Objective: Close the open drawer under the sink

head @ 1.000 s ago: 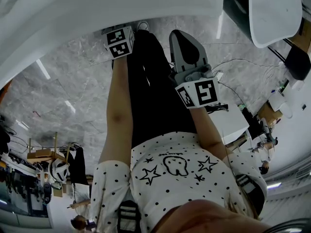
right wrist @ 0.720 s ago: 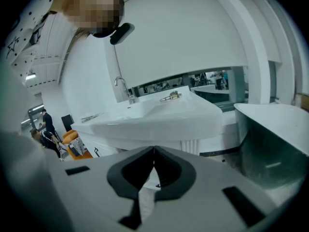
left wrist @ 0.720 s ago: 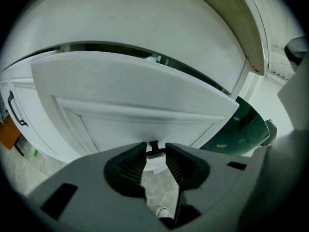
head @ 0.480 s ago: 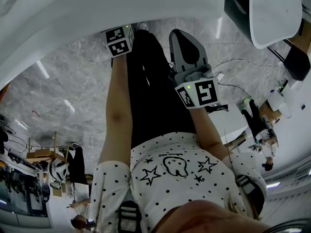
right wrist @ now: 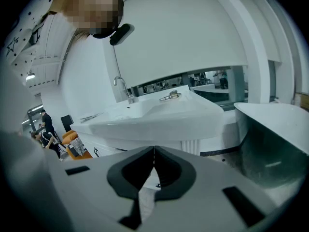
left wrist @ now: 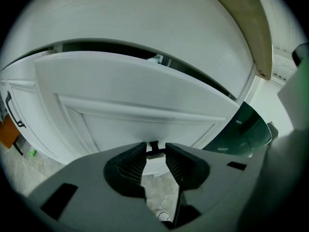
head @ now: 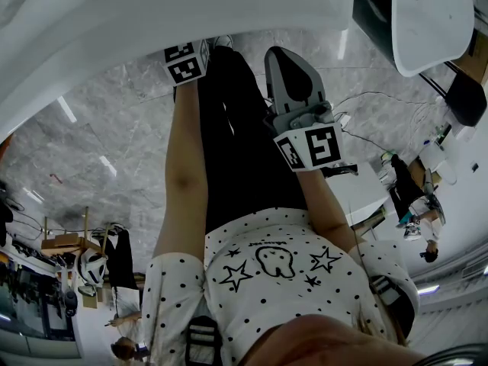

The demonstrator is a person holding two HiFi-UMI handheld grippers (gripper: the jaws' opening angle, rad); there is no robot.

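Left hand-held gripper (left wrist: 155, 152) edged forward, spread around drawer knob (left wrist: 153, 146); right hand-held gripper (right wrist: 154, 151) closed.

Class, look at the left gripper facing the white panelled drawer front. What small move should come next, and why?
Probably ease the left gripper straight forward, pushing the white panelled drawer front inward. A dark gap above it shows the drawer is not shut, and the slightly parted jaws sit right at its small dark handle.
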